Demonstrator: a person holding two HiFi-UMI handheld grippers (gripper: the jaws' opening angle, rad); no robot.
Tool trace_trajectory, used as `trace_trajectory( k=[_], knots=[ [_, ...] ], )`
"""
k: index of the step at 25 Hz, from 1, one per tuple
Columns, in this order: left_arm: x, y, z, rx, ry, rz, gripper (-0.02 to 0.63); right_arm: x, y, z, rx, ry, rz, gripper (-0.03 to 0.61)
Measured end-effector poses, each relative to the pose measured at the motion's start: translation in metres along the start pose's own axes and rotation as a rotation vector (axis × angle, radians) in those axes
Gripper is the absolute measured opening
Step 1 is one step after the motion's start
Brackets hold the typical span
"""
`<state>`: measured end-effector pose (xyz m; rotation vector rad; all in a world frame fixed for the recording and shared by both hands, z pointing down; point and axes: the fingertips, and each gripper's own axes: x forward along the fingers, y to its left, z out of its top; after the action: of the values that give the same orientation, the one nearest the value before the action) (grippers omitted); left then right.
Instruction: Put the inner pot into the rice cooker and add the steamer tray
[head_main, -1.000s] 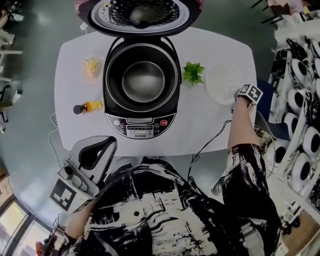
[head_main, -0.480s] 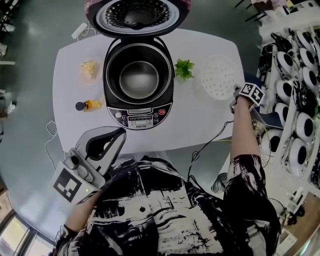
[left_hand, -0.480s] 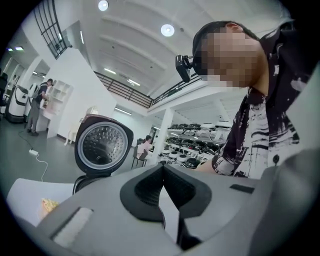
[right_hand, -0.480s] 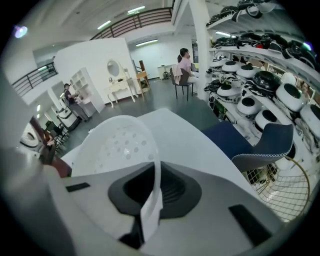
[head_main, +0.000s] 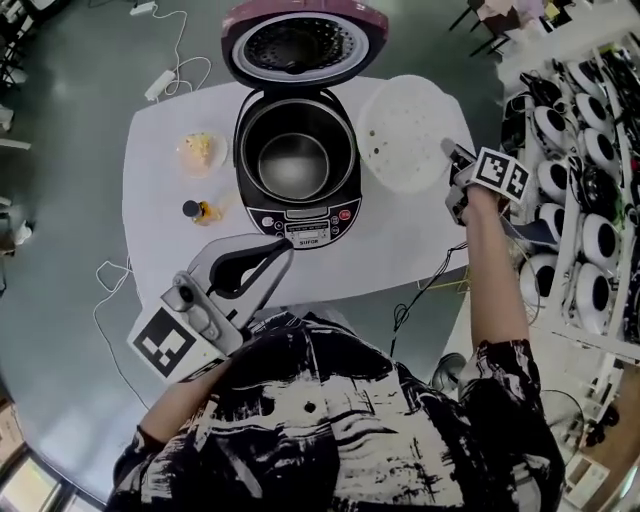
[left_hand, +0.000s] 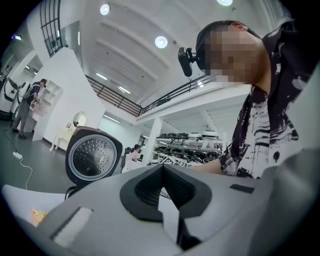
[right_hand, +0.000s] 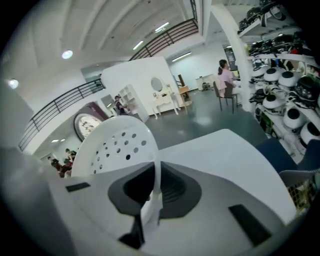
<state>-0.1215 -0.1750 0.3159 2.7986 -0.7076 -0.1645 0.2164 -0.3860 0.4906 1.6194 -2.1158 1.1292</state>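
The steamer tray (head_main: 400, 130) looks like thin, smooth white plastic pierced with round holes. The inner pot (head_main: 294, 165) is grey metal with a soft sheen, inside a rice cooker (head_main: 297, 222) of glossy black plastic. Its lid (head_main: 300, 45) carries a dimpled metal plate. The desk (head_main: 170, 250) is matt white, the floor (head_main: 60, 150) glossy grey.

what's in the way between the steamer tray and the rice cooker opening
Nothing visible. The steamer tray, gripped at its rim by the right gripper, is beside the rice cooker, whose lid stands open.
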Motion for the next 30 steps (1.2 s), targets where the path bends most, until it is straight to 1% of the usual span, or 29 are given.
trace_trajectory(
  k=[2,5,7,10,13,17,22,25,27,30],
  knots=[
    [-0.010,0.000,0.004,0.002,-0.009,-0.005,0.005,0.016,0.050,-0.005,-0.045,0.024,0.065,0.006],
    [-0.029,0.002,0.009,0.006,-0.022,0.002,0.005,0.045,0.111,-0.024,-0.109,0.085,0.123,0.008],
    [-0.042,0.003,0.014,0.011,-0.032,0.015,0.005,0.064,0.140,-0.036,-0.140,0.124,0.141,0.006],
    [-0.061,0.008,0.020,0.016,-0.047,0.045,0.005,0.091,0.165,-0.052,-0.189,0.178,0.127,0.008],
    [-0.079,0.015,0.022,0.016,-0.058,0.072,0.005,0.112,0.171,-0.067,-0.231,0.223,0.079,0.008],
    [-0.098,0.023,0.023,0.015,-0.069,0.097,0.005,0.126,0.164,-0.081,-0.287,0.269,-0.005,0.008],
    [-0.111,0.027,0.024,0.012,-0.082,0.108,0.005,0.131,0.154,-0.094,-0.327,0.300,-0.085,0.008],
    [-0.111,0.026,0.026,0.013,-0.085,0.099,0.005,0.131,0.152,-0.097,-0.333,0.295,-0.106,0.009],
    [-0.109,0.026,0.027,0.011,-0.084,0.090,0.005,0.130,0.153,-0.098,-0.376,0.296,-0.124,0.009],
    [-0.105,0.024,0.026,0.009,-0.083,0.073,0.005,0.127,0.153,-0.099,-0.499,0.298,-0.159,0.020]
  ],
)
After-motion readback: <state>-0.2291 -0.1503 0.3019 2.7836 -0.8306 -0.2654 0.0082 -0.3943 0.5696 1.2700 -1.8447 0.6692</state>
